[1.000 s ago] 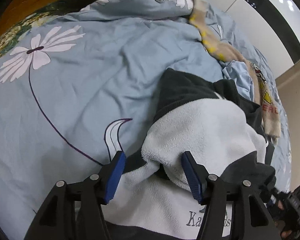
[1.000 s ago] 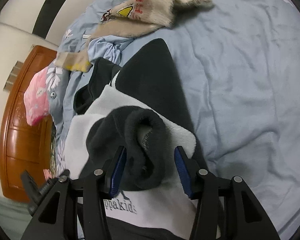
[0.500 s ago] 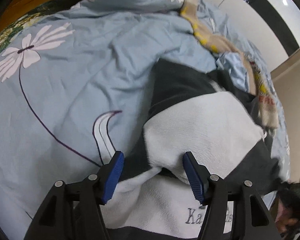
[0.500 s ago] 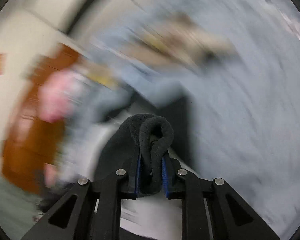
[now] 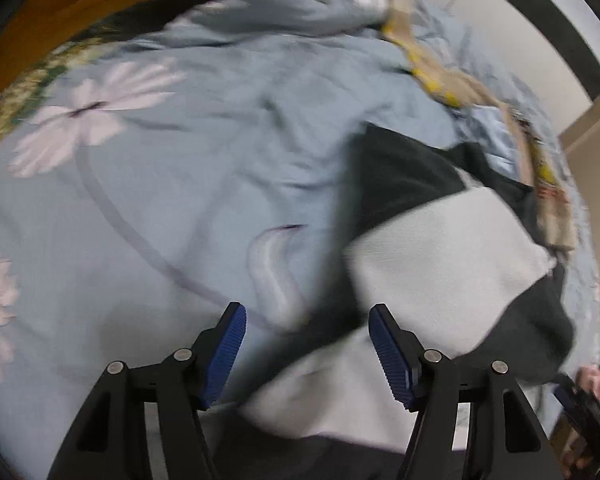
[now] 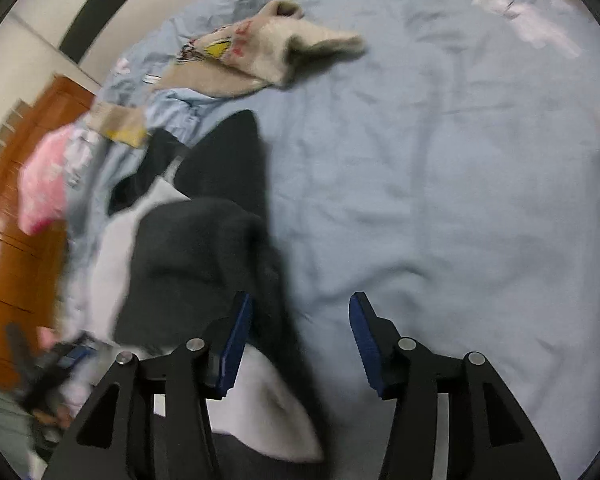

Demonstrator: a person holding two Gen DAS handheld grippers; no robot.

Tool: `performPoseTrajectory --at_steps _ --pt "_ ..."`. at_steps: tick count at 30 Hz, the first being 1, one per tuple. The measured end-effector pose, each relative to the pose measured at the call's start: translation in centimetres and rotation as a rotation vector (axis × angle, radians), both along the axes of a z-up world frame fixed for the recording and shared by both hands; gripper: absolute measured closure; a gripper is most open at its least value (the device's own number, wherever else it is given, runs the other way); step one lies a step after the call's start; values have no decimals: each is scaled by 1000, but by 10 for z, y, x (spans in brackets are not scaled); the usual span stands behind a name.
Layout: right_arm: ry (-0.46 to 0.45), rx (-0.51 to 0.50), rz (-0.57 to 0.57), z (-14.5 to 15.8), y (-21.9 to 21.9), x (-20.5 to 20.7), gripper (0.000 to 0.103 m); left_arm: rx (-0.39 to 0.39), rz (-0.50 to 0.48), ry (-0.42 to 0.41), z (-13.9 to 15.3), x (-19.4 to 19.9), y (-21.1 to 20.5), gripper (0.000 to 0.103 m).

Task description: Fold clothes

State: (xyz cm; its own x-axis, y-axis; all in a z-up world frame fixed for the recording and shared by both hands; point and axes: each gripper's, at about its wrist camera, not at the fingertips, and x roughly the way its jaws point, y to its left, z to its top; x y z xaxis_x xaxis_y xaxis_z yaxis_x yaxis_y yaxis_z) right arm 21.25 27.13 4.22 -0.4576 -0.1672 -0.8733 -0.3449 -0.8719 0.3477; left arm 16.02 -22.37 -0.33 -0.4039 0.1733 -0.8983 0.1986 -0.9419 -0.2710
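Both grippers, left [image 5: 305, 346] and right [image 6: 298, 342], have fingers spread, holding nothing. Your black-and-white fleece [image 5: 440, 276] lies bunched on the bed [image 6: 440, 200]; its thick folded sleeve [image 6: 196, 264] may spring open and spoil the fold.

fleece top [image 6: 188, 256]: matt, fuzzy | bedsheet [image 6: 440, 200]: smooth cotton | wardrobe [image 6: 8, 216]: glossy wood

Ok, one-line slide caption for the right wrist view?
Right gripper jaws open over the blue bedsheet, beside the black-and-white fleece garment.
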Motion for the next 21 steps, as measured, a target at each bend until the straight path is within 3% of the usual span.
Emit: performPoseTrajectory --at_steps 3,6,8,14,17,21 --pt "-54 -18 -68 -2 15 35 51 42 -5 -25 -2 28 -22 36" --pt "-71 -183 -131 -10 20 75 51 111 -25 -51 -8 59 -40 36" --pt "-95 -228 -91 -15 5 94 51 158 -39 -68 -11 80 -52 36" --pt "-162 -235 18 -24 -36 109 51 328 -23 -128 -34 131 -66 36" --pt "-184 -295 6 -35 -42 110 51 405 -20 -140 -44 143 -64 36" --pt "-220 -300 -56 -49 -50 119 51 461 -36 -129 -49 152 -60 36"
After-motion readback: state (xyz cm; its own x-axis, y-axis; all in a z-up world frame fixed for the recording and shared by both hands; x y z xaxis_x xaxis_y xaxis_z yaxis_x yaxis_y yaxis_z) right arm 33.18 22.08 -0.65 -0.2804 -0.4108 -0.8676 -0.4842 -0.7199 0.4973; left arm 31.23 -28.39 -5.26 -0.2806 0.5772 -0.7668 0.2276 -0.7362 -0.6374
